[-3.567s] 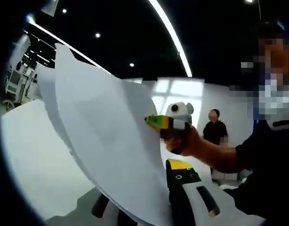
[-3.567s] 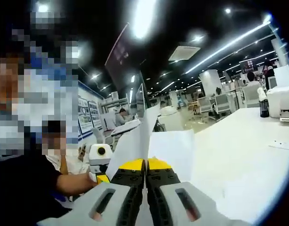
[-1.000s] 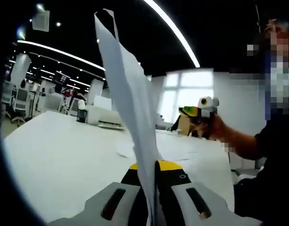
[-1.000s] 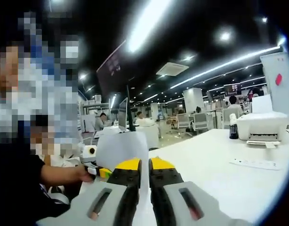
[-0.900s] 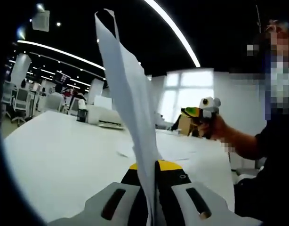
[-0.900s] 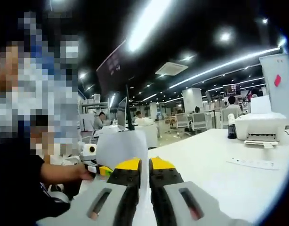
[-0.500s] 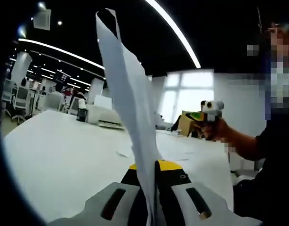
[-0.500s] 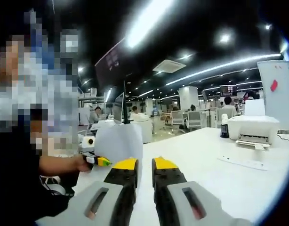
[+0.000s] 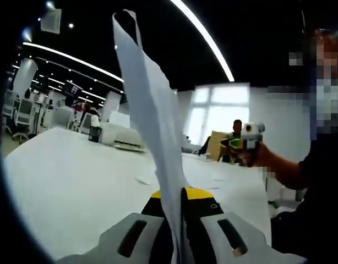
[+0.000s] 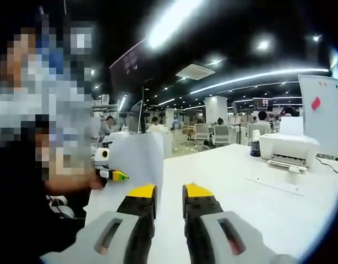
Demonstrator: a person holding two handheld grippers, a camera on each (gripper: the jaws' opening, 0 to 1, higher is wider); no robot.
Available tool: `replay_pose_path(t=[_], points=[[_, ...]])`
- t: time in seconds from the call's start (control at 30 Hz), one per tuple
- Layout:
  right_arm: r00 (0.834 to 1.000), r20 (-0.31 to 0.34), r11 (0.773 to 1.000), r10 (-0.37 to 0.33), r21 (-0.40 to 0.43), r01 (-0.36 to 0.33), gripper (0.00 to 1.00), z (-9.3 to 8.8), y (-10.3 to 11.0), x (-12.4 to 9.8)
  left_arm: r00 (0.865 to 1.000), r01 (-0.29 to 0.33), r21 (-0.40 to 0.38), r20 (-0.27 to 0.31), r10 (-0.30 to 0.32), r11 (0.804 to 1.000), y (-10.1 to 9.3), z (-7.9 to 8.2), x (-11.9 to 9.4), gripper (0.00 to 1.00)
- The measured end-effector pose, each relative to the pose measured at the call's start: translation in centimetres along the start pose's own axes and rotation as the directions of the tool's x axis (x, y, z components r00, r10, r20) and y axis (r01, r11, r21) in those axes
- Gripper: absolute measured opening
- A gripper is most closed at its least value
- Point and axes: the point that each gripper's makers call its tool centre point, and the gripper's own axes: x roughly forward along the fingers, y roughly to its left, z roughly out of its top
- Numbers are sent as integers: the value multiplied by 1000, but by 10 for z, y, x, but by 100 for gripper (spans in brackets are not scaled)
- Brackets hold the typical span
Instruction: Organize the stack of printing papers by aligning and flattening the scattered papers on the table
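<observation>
- Left gripper: the jaws are clamped on the lower edge of the stack of papers. The yellow-tipped fingers press against the sheets from both sides.
- Stack of papers, left gripper view: it stands upright, edge-on, rising from between the jaws towards the ceiling, with its top corner curled. It is held up off the white table.
- Stack of papers, right gripper view: its flat white face shows, with the left gripper at its lower left edge.
- Right gripper: the jaws stand apart with a clear gap and nothing between them. The papers lie beyond the left finger, not touching either fingertip.
- Right gripper in the left gripper view: held in a hand, well to the right of the papers and apart from them.
- A white printer and a dark bottle stand on the far part of the table.
</observation>
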Motion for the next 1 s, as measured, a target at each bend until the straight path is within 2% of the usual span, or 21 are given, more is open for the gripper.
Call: replay_pose_path(t=[0.33,0.57,0.8,1.0], points=[[998,-18,998,-63,26,64,16,-20,-13,-27,1000,3,-4,1,-3,1000,-1,1,-1,6],[993,-7,992,-117,38,117,18,-23,-22,-41,1000,3,-4,3,-3,1000,-2,1,-1,6],[981,0,980,-196,45,196,22,-25,-31,-59,1000,10,-5,6,-10,1000,-4,2,0,6],[963,-39,962,-267,58,269,27,-41,-37,-80,1000,15,-10,12,-15,1000,-1,3,-2,6]])
